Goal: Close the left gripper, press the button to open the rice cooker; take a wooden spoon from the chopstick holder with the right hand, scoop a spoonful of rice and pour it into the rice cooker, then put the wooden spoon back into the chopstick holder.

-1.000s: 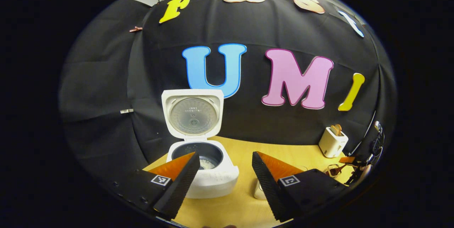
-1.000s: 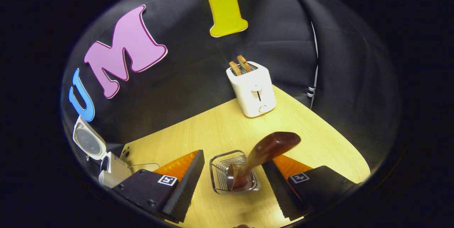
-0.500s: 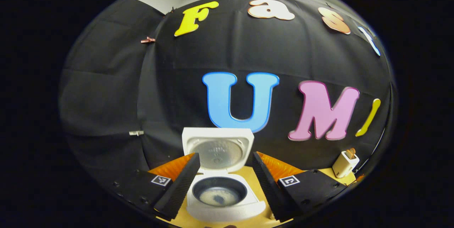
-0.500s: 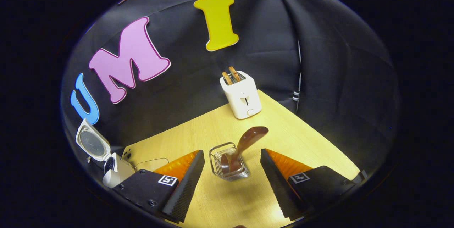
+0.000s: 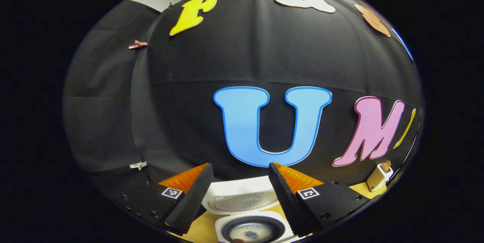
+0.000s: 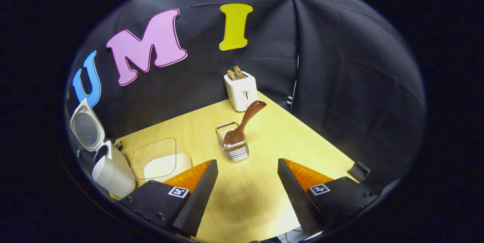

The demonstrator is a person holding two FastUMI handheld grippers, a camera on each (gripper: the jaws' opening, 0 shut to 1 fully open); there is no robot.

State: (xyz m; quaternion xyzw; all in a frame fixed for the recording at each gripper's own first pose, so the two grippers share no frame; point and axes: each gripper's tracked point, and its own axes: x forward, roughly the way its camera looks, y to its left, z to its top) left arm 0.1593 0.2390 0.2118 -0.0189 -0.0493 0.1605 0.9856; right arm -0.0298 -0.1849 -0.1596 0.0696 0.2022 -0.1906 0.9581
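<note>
Wooden spoon (image 6: 244,121) in chopstick holder (image 6: 233,151), no legible txt

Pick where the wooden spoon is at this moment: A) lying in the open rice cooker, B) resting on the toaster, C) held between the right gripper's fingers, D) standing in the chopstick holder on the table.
D: in the right gripper view the wooden spoon stands bowl-down in the chopstick holder, handle leaning up and away, while the right gripper is open and apart from it.

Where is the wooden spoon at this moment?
In the right gripper view the wooden spoon stands bowl-down in the chopstick holder mid-table, handle leaning toward the toaster, ahead of the open right gripper.
</note>
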